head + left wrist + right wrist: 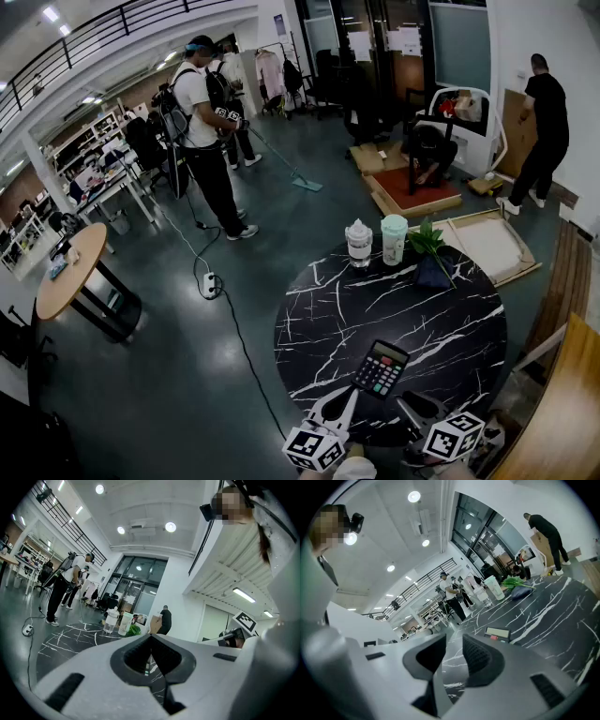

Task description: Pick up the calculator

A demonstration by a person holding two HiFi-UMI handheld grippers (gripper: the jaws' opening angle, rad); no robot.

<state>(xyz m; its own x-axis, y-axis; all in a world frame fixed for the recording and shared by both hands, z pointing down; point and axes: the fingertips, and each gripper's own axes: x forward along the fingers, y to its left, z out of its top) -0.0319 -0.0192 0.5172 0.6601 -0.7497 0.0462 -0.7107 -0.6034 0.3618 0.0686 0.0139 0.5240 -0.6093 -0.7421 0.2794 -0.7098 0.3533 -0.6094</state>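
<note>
Hovering at the bottom centre of the head view, my left gripper [352,394] has its jaws pressed together on nothing. My right gripper [405,403] has its jaws a little apart, also empty. Just ahead, between the two, the calculator [380,368] lies flat close to the near rim of the round black marbled table [309,328]. It has a dark body, a grey display at its far end and coloured keys. Beyond it bare tabletop runs open to a jar [359,242], a cup [394,238] and a plant [429,242] at the far rim.
</note>
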